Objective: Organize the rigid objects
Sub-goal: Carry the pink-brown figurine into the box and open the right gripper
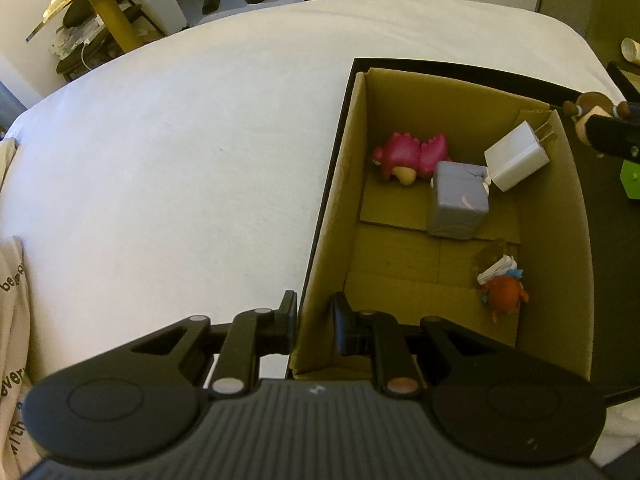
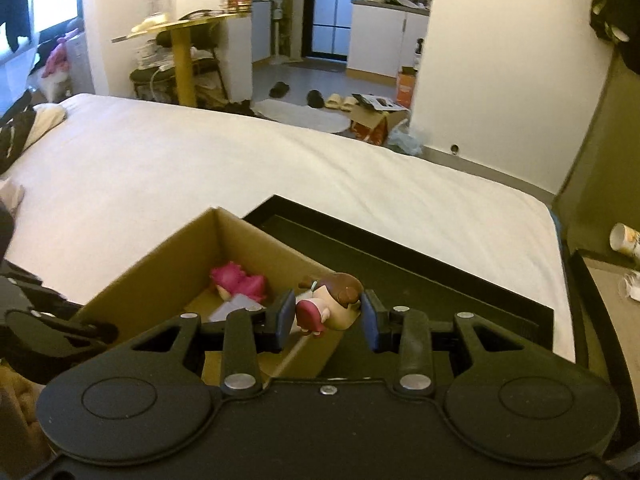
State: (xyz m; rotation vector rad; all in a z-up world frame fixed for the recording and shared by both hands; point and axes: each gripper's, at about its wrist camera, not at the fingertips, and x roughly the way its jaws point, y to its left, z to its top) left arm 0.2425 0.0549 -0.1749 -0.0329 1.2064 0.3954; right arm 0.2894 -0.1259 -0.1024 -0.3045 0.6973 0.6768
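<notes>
An open cardboard box (image 1: 340,184) sits in a black lid on the white bed. Inside lie a pink spiky toy (image 1: 408,152), a grey cube (image 1: 460,204), a white charger plug (image 1: 516,156) and a small orange figure (image 1: 504,288). My left gripper (image 1: 314,320) straddles the box's near left wall, jaws close on it. My right gripper (image 2: 326,316) is shut on a brown-haired doll figure (image 2: 332,304) and holds it above the box's right edge (image 2: 280,252); the doll also shows at the right in the left wrist view (image 1: 592,112).
The black lid (image 2: 400,256) extends to the right of the box. A paper cup (image 2: 624,240) lies on a side table at the right. The white bed (image 1: 180,160) stretches left and far. Clothes lie at the left edge (image 1: 12,300).
</notes>
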